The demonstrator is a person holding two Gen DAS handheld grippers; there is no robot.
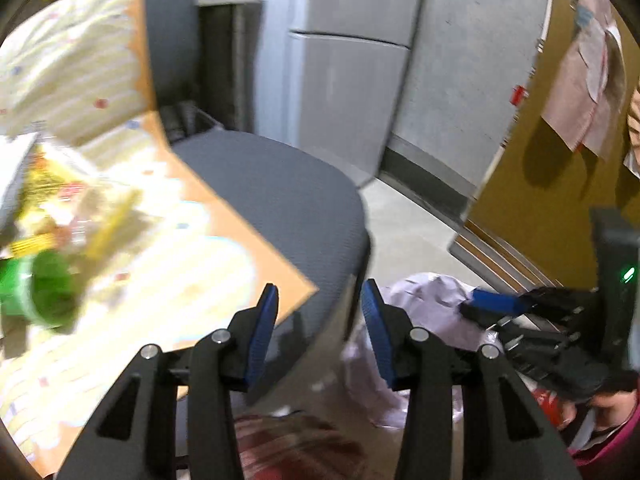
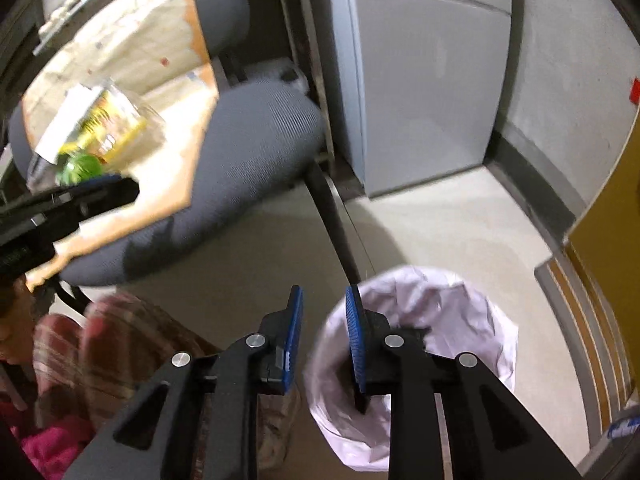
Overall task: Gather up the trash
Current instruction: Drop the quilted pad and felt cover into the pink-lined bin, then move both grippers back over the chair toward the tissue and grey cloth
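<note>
My left tool point(image 1: 318, 300) hangs open and empty above the front edge of the grey office chair point(image 1: 280, 200), its blue pads spread with nothing between them. My right tool point(image 2: 323, 300) is likewise open and empty, poised just over the near rim of the bin lined with a pale bag point(image 2: 420, 320), which stands on the floor to the right of the chair. The trash itself sits on the patterned sheet point(image 1: 160, 264) spread across the chair seat: a green-capped bottle point(image 1: 44, 292) lying on its side, touching a crumpled clear and yellow wrapper point(image 1: 60, 200), both at the far left of the seat from the bin. I judge this to be the moment between deposits, with neither tool carrying anything, so the step in hand is reaching for the next piece. That calls for swinging my left tool leftward over the sheet, lowering the pads around the bottle or the wrapper, and closing before carrying it across to the bin.
</note>
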